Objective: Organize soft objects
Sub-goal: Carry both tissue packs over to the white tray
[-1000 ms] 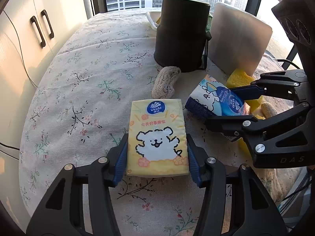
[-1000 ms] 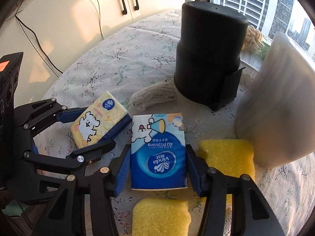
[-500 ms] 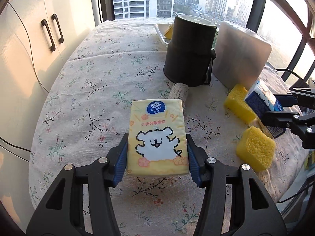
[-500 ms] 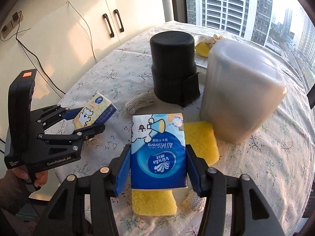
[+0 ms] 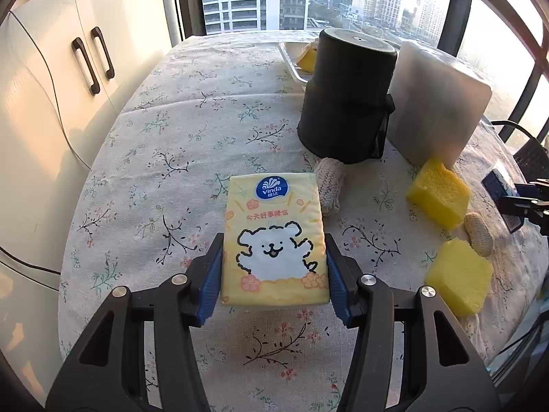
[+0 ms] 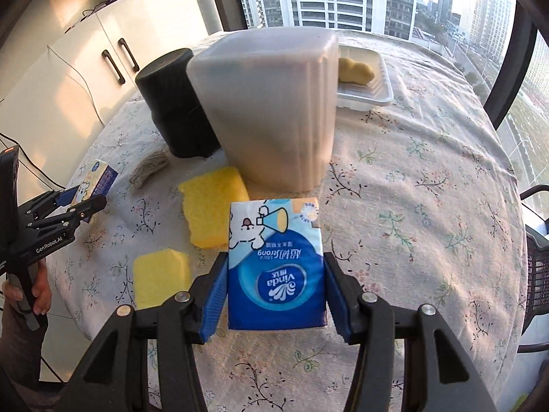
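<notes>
My left gripper (image 5: 274, 274) is shut on a yellow tissue pack (image 5: 274, 237) with a white bear, held above the floral tablecloth (image 5: 178, 130). My right gripper (image 6: 274, 295) is shut on a blue tissue pack (image 6: 276, 271), lifted over the table's near right side. Two yellow sponges (image 6: 214, 206) (image 6: 161, 281) lie on the cloth left of the blue pack. A knitted beige roll (image 5: 327, 185) lies by the black canister, and a second small one (image 5: 478, 235) sits between the sponges. In the right wrist view the left gripper (image 6: 79, 206) shows at the far left with its yellow pack (image 6: 97, 180).
A black canister (image 5: 345, 92) and a frosted plastic bin (image 6: 271, 110) stand upside down mid-table. A white tray (image 6: 367, 86) holding a yellow soft item sits behind them by the window. White cabinets (image 5: 68, 79) stand to the left. A person's hand (image 6: 31, 295) grips the left tool.
My right gripper has carried the blue pack up and to the right, away from the left gripper, and rolled. The left gripper has stayed put with the yellow pack.
</notes>
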